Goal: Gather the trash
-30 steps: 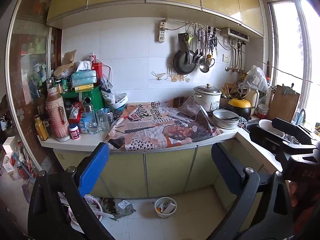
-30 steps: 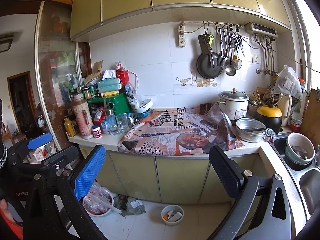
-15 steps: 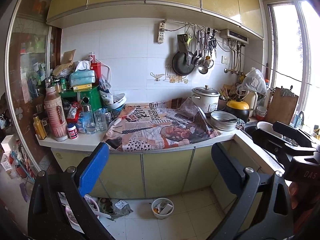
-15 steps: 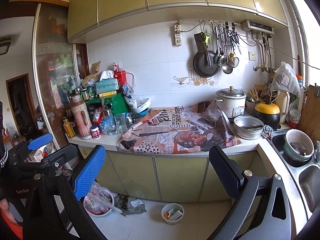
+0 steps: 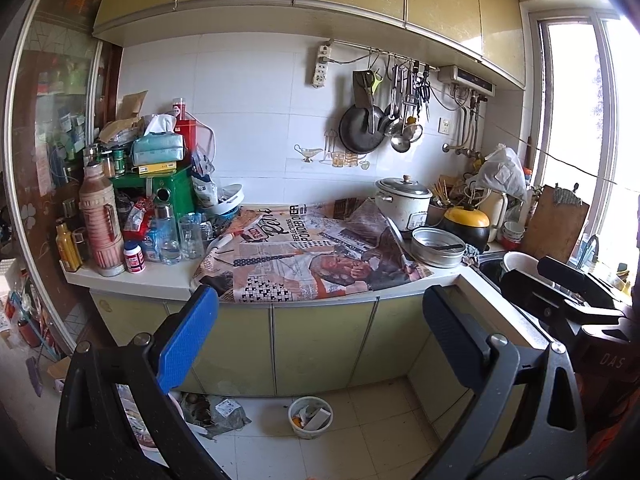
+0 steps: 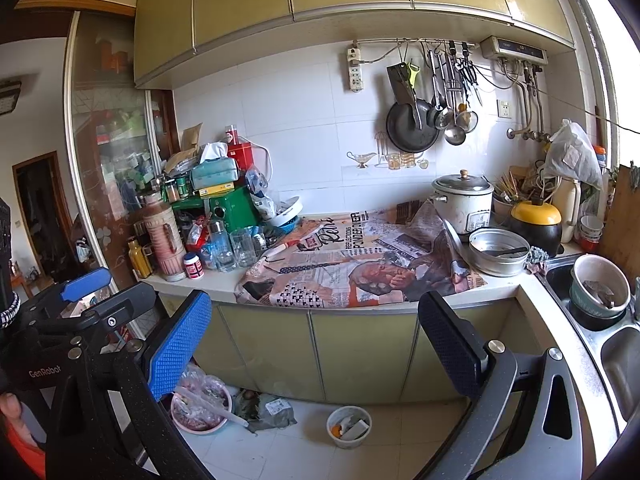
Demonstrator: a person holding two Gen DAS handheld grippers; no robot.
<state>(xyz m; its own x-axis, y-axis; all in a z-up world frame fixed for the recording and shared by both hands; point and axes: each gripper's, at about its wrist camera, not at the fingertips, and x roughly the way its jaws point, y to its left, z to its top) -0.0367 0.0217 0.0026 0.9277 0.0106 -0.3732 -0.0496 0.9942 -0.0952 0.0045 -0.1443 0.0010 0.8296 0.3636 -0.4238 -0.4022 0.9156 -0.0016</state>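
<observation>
I hold two grippers, and both face a cluttered kitchen from well back. The left gripper [image 5: 320,336] has its jaws spread wide with nothing between them; the right gripper [image 6: 316,344] is the same, wide and empty.

The trash I judge I am after lies on the tiled floor under the cabinets: a small white bin [image 6: 349,426] already holding scraps, a crumpled grey bag [image 6: 267,411] beside it, and a pink basin [image 6: 200,408] heaped with plastic wrap, with a white strip lying across its rim. All three sit close together, well below my jaws.

The main risk, as I judge it, is reaching low. The crumpled bag is limp and could slip out or tear, spilling whatever it holds. The little bin looks light, so a nudge from one finger could tip it and scatter its contents. The basin's loose wrap could snag on a finger.

Above, the worktop [image 5: 160,280] is spread with newspaper [image 5: 304,256] whose front edge hangs over the cabinet doors. On the left stand drinking glasses [image 5: 188,236], bottles and a tall pink flask [image 5: 101,224], crowded together; a careless swing there could knock glass to the floor. To the right are a rice cooker [image 5: 403,202], a metal pan [image 5: 438,245] and a sink [image 6: 624,352] with stacked bowls. The two grippers are close to each other and could collide.
</observation>
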